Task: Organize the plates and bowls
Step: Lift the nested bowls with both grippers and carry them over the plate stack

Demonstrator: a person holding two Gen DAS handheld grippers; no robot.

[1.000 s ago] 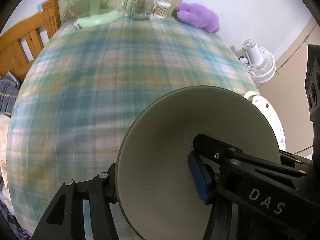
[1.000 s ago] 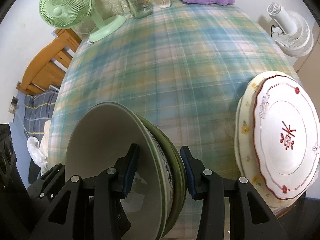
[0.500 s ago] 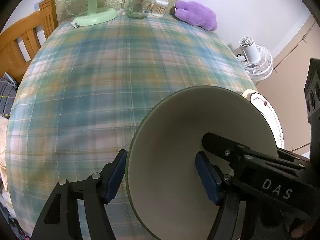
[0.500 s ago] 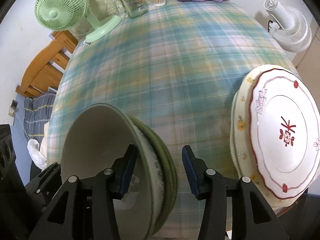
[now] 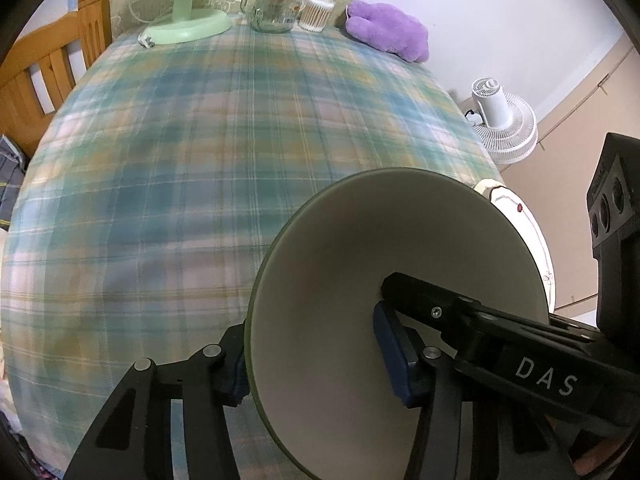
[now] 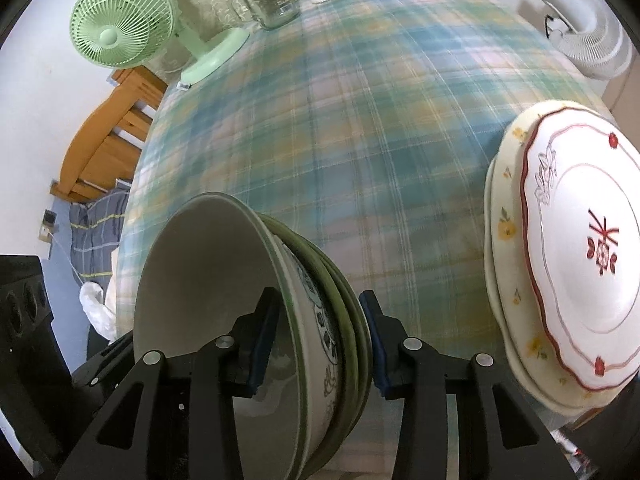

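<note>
A nested stack of bowls (image 6: pixel 224 292) stands at the near edge of the plaid table; the inner one is cream with a green rim (image 5: pixel 380 256). My left gripper (image 5: pixel 314 364) straddles its wall, one pad (image 5: pixel 394 356) inside and the other finger behind the rim; its jaws are closing and seem to press. My right gripper (image 6: pixel 316 344) straddles the opposite side, closing, with pads against the inner wall and the green outer bowl. Stacked plates (image 6: pixel 576 248), red-trimmed on top, lie to the right, their edge (image 5: pixel 536 240) showing behind the bowl.
At the far end of the plaid tablecloth (image 5: pixel 200 152) stand a green desk fan (image 6: pixel 120 28), a glass jar (image 5: pixel 276 0), a cotton-swab tub (image 5: pixel 316 12) and a purple plush (image 5: pixel 388 32). A white floor fan (image 5: pixel 500 120) is beyond the right edge, wooden furniture (image 5: pixel 44 80) on the left.
Both grippers' jaws widened around the bowl walls half a second ago and have narrowed onto them again. The bowls shifted slightly; the plates stayed put.
</note>
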